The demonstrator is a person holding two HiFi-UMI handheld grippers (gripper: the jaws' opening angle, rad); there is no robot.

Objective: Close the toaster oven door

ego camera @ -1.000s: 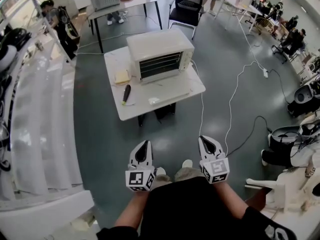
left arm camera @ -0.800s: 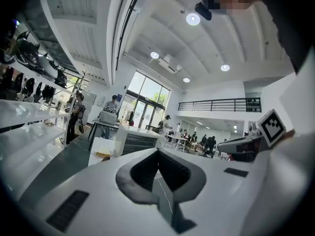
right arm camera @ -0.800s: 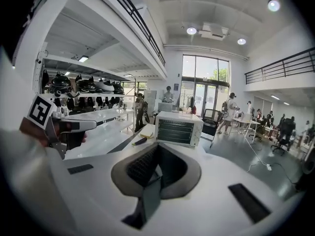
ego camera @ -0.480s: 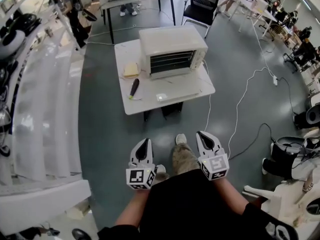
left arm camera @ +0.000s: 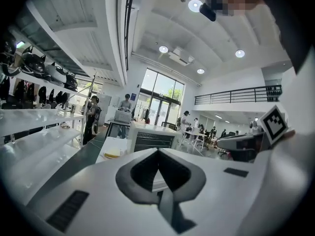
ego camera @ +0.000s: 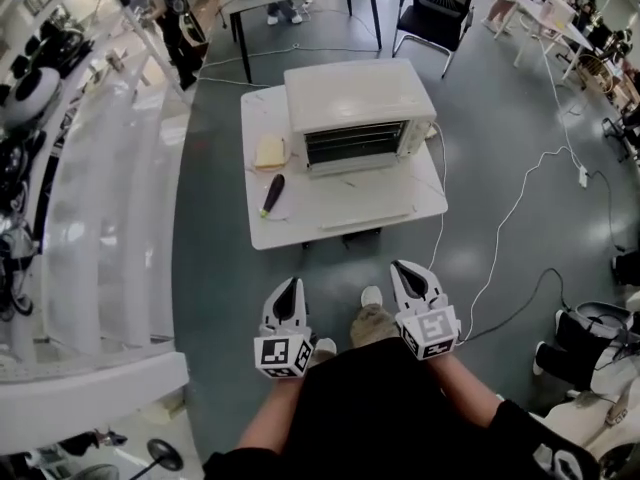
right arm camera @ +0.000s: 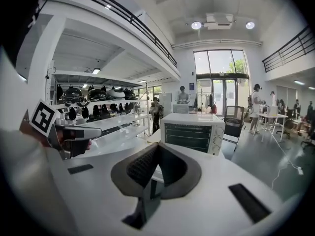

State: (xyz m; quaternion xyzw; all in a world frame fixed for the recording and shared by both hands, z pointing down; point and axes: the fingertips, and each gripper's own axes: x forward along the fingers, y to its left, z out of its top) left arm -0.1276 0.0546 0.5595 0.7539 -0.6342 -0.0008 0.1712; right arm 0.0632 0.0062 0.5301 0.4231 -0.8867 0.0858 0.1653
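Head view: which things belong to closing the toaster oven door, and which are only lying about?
For the job: toaster oven; its open door; left gripper; right gripper.
Lying about: flat yellow item; dark handled tool; black chair.

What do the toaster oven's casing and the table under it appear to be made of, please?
Toaster oven: probably painted sheet metal, off-white with a satin finish; the casing shows flat panels with crisp edges. Table: likely laminated board, smooth and white; the thin flat top carries a soft, even sheen. Neither is certain from this distance.
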